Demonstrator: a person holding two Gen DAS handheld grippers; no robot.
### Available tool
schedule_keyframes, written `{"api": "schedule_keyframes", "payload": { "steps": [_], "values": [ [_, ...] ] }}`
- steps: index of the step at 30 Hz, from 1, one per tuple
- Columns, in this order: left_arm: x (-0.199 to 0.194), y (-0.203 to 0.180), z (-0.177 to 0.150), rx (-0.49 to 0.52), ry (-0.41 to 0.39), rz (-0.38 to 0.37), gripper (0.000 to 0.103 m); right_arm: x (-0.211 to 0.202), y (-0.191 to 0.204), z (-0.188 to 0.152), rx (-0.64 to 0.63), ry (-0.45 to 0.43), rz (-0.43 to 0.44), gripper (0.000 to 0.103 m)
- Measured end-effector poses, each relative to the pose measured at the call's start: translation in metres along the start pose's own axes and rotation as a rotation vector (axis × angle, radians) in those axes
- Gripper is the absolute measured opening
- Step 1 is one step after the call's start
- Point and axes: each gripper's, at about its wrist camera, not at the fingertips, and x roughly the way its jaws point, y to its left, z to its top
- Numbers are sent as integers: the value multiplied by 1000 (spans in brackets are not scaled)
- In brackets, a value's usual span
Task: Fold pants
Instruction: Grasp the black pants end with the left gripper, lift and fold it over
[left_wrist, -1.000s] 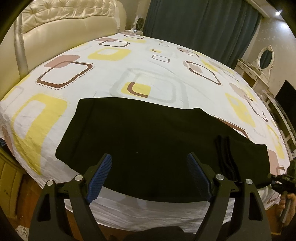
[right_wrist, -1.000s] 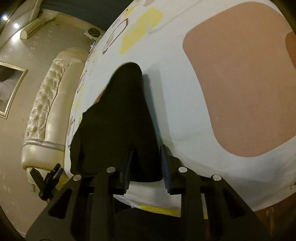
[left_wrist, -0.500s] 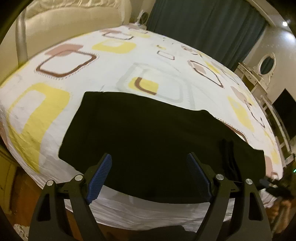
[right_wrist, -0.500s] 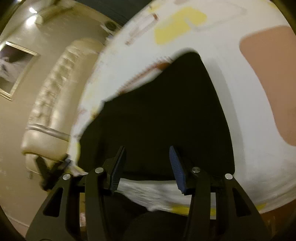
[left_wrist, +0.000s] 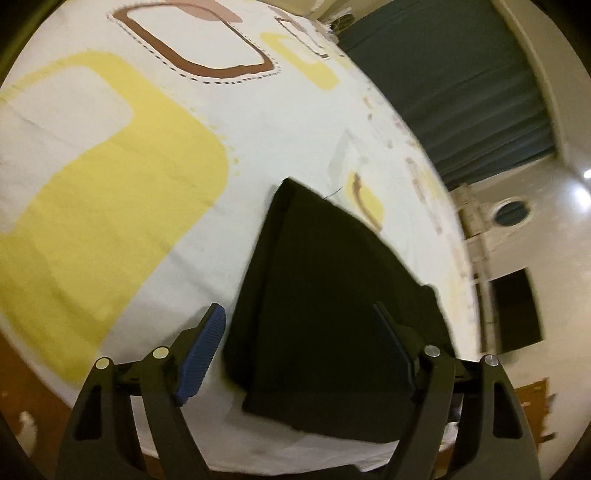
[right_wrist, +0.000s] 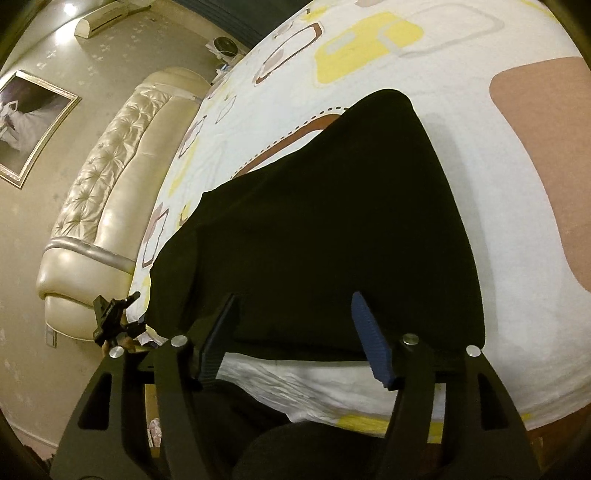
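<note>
Left wrist view: left claw (left_wrist: 295, 347) spread wide, empty, now swung to the end of the pants (left_wrist: 332, 314), where a second ago faced the long side. Pants black, folded lengthwise, flat on the bed (left_wrist: 110, 184) near its front edge.

Right wrist view: right claw (right_wrist: 295, 336) released, where a second ago nearly clenched at the other end; now empty, just above the pants (right_wrist: 314, 221). Left claw (right_wrist: 110, 317) small at far end.

Implication: probably both ends lined up for the next crosswise fold; no grasp yet.
</note>
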Motion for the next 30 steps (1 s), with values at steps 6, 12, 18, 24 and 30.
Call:
{"api": "schedule_keyframes", "payload": {
  "steps": [6,12,18,24,30],
  "values": [
    [28,-10,3,37,95,-70,55,1,1,-1,10,-14,12,72],
    [36,-14,-3,30,133,-68,17,2,9,-4,-31,-31,14,82],
    [11,-65,-5,144,69,16,15,-4,8,-4,-7,-60,56,85],
    [-5,-124,-13,255,28,96,15,-4,7,-3,15,-72,88,96],
    [-9,-188,-32,399,-15,173,15,-1,13,-6,-16,-76,77,99]
  ]
}}
